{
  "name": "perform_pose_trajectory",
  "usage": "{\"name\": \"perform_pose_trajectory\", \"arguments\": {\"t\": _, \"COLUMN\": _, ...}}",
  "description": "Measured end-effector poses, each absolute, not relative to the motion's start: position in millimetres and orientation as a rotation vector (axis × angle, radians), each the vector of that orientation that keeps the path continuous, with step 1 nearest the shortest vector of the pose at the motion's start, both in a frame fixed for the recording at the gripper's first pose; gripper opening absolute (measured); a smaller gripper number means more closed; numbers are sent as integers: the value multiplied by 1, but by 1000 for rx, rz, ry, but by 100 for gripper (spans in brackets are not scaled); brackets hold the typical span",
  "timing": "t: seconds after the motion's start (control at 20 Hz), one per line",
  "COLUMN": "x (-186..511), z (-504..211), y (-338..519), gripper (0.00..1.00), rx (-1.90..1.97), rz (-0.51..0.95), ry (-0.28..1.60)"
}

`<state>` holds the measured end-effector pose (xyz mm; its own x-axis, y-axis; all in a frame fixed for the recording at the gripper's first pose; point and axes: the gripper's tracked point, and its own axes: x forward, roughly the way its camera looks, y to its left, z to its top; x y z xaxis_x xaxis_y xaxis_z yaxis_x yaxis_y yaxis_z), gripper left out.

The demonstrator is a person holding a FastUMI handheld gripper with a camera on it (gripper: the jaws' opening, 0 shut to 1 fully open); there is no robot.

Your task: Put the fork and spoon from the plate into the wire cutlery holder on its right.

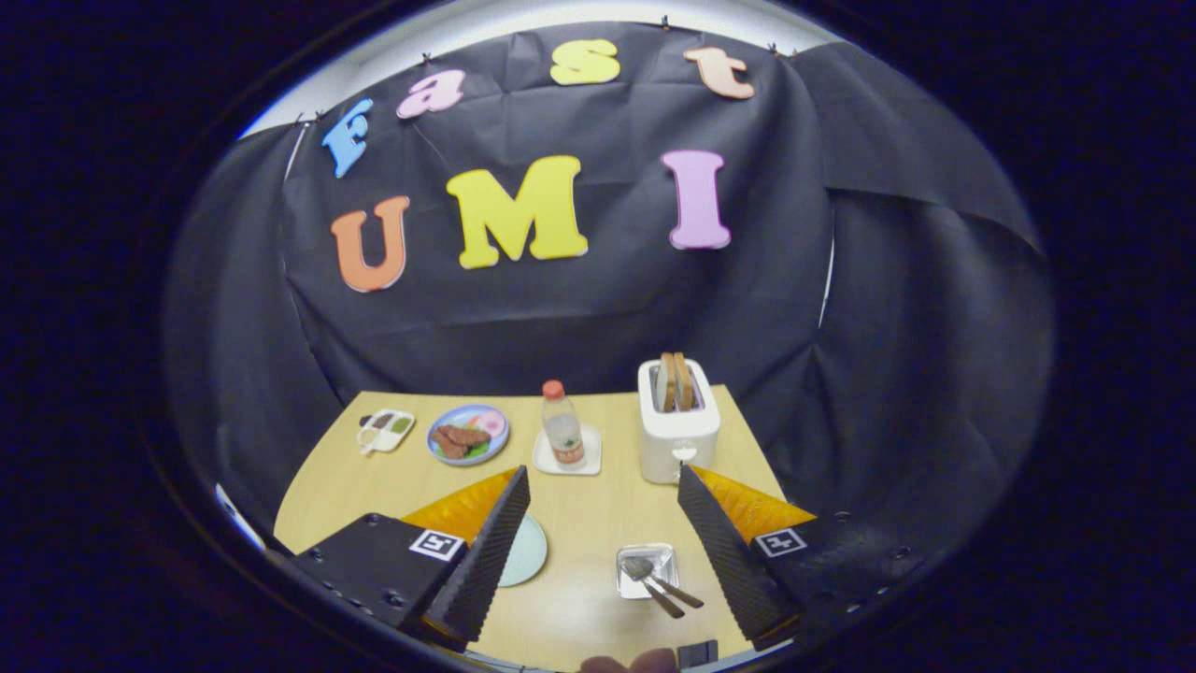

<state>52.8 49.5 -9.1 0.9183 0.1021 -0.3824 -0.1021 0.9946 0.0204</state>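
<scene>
My gripper hangs high above the wooden table, open, with nothing between its fingers. Below the gap and towards the right finger stands the small square wire cutlery holder. A spoon rests with its bowl in the holder. A second metal handle, seemingly the fork, lies beside it, and both handles stick out over the holder's near right corner. To the holder's left lies the pale round plate, half hidden behind my left finger; its visible part is bare.
Along the table's far side stand a white toaster holding toast, a bottle on a white square coaster, a blue plate of food and a small white dish. A person's fingertips show at the near edge.
</scene>
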Motion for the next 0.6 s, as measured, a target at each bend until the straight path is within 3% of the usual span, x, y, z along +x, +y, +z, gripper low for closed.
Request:
{"name": "perform_pose_trajectory", "arguments": {"t": 0.25, "x": 23, "z": 27, "y": 49, "gripper": 97, "rx": -38, "rz": 110, "ry": 192}}
{"name": "perform_pose_trajectory", "arguments": {"t": 0.6, "x": 1, "z": 38, "y": 27, "gripper": 96, "rx": -11, "rz": 75, "ry": 135}}
